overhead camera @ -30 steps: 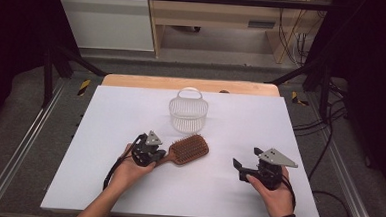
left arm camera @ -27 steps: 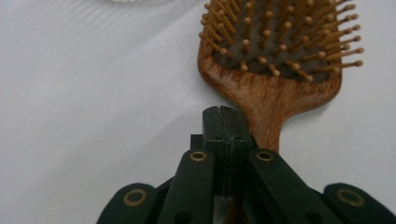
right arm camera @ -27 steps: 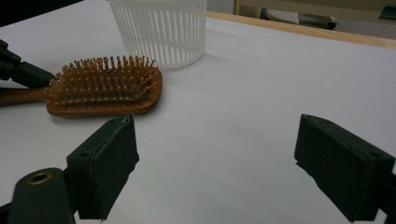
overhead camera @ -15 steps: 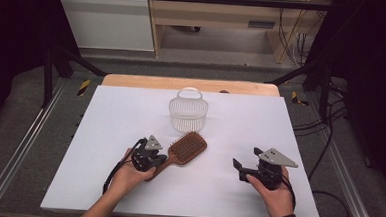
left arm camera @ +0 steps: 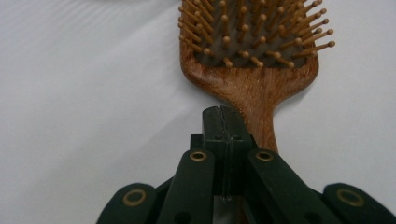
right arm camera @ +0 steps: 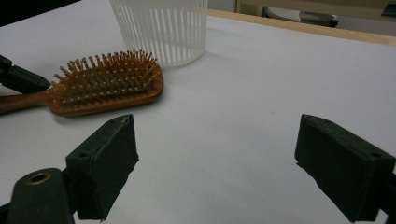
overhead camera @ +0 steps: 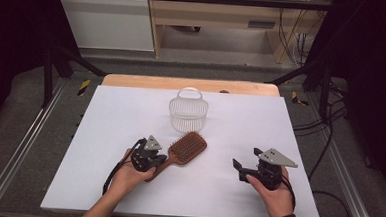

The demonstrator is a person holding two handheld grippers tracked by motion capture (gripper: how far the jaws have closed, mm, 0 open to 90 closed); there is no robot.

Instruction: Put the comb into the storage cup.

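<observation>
A wooden paddle hairbrush (overhead camera: pixel 189 146) lies bristles up on the white table, its handle pointing toward the near left. My left gripper (overhead camera: pixel 163 160) rests at that handle with its jaws pressed together. In the left gripper view the shut gripper (left arm camera: pixel 223 113) sits just over the handle of the brush (left arm camera: pixel 254 86), with nothing visible between the pads. My right gripper (overhead camera: pixel 239 169) stays low at the near right, apart from the brush. Its jaws stand open (right arm camera: pixel 215 154) over bare table, facing the brush (right arm camera: pixel 107 88).
A white slatted basket (overhead camera: pixel 187 113) stands upright just behind the brush, seen close in the right gripper view (right arm camera: pixel 161 28). The white table top (overhead camera: pixel 280 128) has a wooden strip along its far edge. Cables trail off the right side.
</observation>
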